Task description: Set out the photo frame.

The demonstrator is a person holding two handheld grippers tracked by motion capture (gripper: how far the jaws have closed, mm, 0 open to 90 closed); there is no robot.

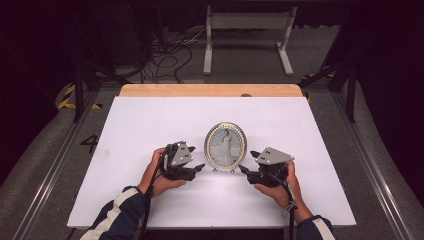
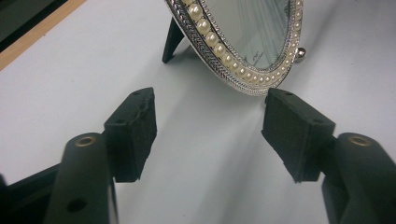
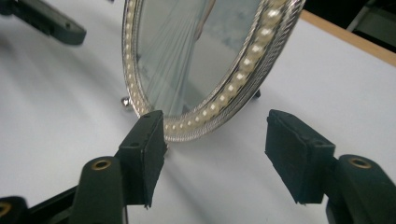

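We have an oval picture frame (image 1: 225, 147) standing upright near the middle of the white table top (image 1: 150, 125), leaning back on a dark easel leg (image 2: 172, 41) and resting in front on small ball feet (image 2: 300, 54). Our left gripper (image 1: 196, 168) sits just to its left and our right gripper (image 1: 244, 169) just to its right, both low by the table and aimed at the bottom edge of the frame. Both tools are spread wide and hold nothing; in the left gripper view the frame's lower rim lies just beyond the jaws, and in the right gripper view the rim sits right by one pad, though we cannot tell whether it touches. We judge the frame to be stiff and fairly light, with a silvery metal-looking rim set with a row of pearl-like beads (image 3: 219, 100) around a glossy pane (image 3: 187, 51) over the portrait. That pane looks fragile, and the polished rim seems likely to slip under the pads. The stance looks tippy too: a push from the front could fold it back over the leg. We would take hold on the rim itself, at the two sides below the widest point, pinching across its thickness front to back, and keep the pads off the pane and the thin leg.
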